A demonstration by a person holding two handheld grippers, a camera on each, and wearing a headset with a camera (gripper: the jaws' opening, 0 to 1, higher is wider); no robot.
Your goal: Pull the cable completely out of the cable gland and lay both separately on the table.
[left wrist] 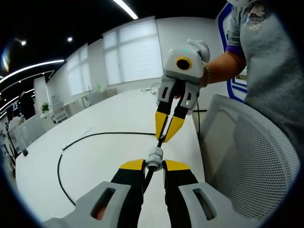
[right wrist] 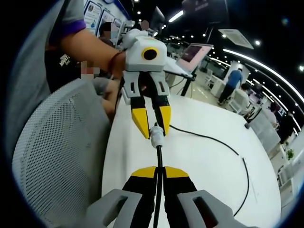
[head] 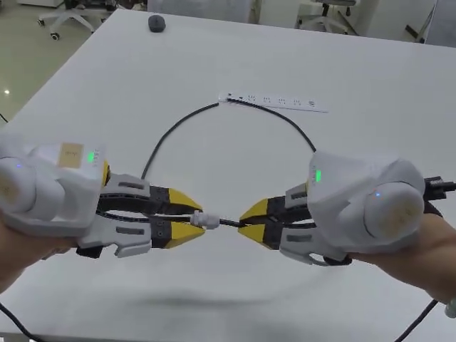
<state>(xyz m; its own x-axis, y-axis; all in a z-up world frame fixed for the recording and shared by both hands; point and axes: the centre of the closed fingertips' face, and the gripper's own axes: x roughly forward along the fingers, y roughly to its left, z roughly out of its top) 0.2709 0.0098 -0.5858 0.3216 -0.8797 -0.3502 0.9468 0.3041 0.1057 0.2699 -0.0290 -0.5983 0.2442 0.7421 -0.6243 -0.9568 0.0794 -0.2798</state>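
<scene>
A white cable gland point(head: 206, 219) hangs above the white table point(head: 228, 164), pinched between the yellow tips of my left gripper point(head: 192, 221). In the left gripper view the gland point(left wrist: 155, 158) sits right at my own fingertips. A black cable point(head: 229, 223) runs out of it into my right gripper point(head: 246, 224), which is shut on the cable a short way from the gland. In the right gripper view the cable point(right wrist: 158, 156) leads straight from my jaws to the gland point(right wrist: 156, 133). The rest of the cable point(head: 178, 127) lies in a wide loop on the table.
A white power strip point(head: 274, 102) lies at the far side of the cable loop. A dark mouse point(head: 157, 23) sits near the far table edge. A grey mesh chair point(left wrist: 247, 156) stands beside the table. Several people stand in the room behind.
</scene>
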